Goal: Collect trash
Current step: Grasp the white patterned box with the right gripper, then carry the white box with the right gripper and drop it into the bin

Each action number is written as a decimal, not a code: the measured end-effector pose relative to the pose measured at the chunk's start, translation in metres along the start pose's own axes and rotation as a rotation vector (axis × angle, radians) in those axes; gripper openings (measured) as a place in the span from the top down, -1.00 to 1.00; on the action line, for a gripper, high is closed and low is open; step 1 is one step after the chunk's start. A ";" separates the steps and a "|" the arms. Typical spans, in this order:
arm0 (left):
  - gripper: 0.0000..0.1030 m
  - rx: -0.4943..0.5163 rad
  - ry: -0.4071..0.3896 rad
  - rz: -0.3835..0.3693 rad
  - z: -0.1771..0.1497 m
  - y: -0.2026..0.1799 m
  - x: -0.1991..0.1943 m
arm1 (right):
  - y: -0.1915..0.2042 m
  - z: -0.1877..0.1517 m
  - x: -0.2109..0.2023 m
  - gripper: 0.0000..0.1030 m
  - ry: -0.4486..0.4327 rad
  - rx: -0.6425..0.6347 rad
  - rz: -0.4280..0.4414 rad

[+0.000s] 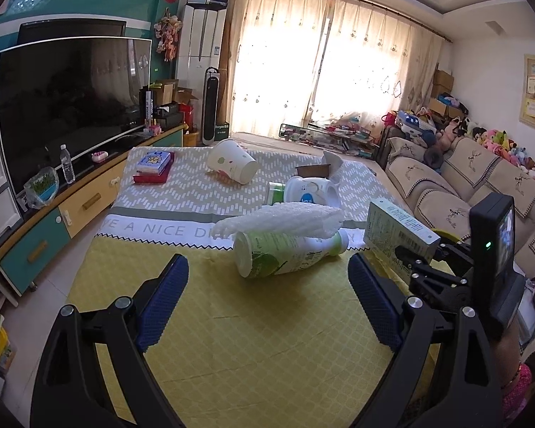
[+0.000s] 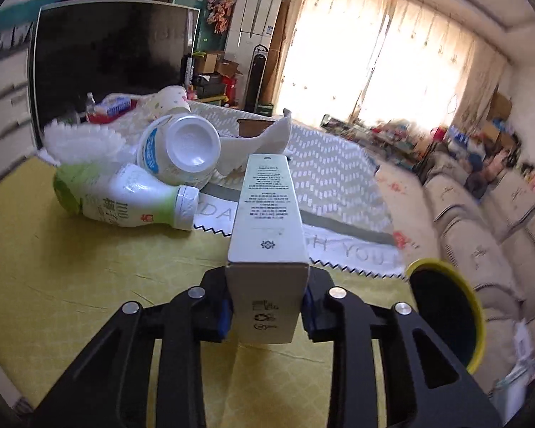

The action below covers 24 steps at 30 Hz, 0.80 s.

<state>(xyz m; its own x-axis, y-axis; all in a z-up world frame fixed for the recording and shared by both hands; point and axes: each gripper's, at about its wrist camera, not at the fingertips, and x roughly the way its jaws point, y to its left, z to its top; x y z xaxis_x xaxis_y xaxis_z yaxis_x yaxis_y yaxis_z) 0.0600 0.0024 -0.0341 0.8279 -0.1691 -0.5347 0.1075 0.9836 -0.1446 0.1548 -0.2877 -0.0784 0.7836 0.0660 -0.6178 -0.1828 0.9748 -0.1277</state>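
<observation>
A tall pale green-and-white carton (image 2: 267, 221) is clamped at its near end between the blue pads of my right gripper (image 2: 265, 306), which holds it above the yellow tablecloth (image 2: 71, 285). In the left wrist view the carton (image 1: 399, 232) sits at the right. My left gripper (image 1: 267, 278) stands open over the cloth, nothing between its fingers. Just beyond it a green-labelled white bottle (image 1: 285, 253) lies on its side under a white foam sheet (image 1: 285, 219). A blue-labelled white bottle (image 2: 178, 149) lies behind them. A yellow bin with a black liner (image 2: 446, 314) stands at the table's right.
A tipped paper cup (image 1: 233, 160), stacked books (image 1: 153, 167), a brown box (image 1: 314, 170) and a white cloth (image 2: 271, 139) lie farther up the table. A large TV (image 1: 71, 107) on a cabinet runs along the left. A beige sofa (image 1: 463, 185) lines the right.
</observation>
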 end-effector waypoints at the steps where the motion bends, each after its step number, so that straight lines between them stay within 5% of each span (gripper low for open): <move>1: -0.74 0.001 0.002 -0.001 -0.001 0.000 0.001 | -0.013 -0.001 -0.001 0.46 0.006 0.052 0.050; 6: -0.74 0.013 0.005 -0.006 -0.003 -0.003 0.001 | -0.057 -0.009 -0.011 0.46 0.009 0.222 0.165; 12: -0.74 0.029 0.020 -0.005 -0.004 -0.012 0.007 | -0.086 -0.026 -0.026 0.46 -0.020 0.333 0.200; 24: -0.74 0.076 0.046 -0.014 -0.002 -0.035 0.020 | -0.188 -0.055 -0.032 0.46 -0.028 0.504 -0.040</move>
<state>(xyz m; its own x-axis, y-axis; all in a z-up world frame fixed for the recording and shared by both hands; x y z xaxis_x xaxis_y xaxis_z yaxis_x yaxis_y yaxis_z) 0.0716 -0.0352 -0.0411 0.8001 -0.1841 -0.5709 0.1621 0.9827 -0.0898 0.1311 -0.4844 -0.0773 0.8012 0.0259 -0.5979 0.1515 0.9577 0.2446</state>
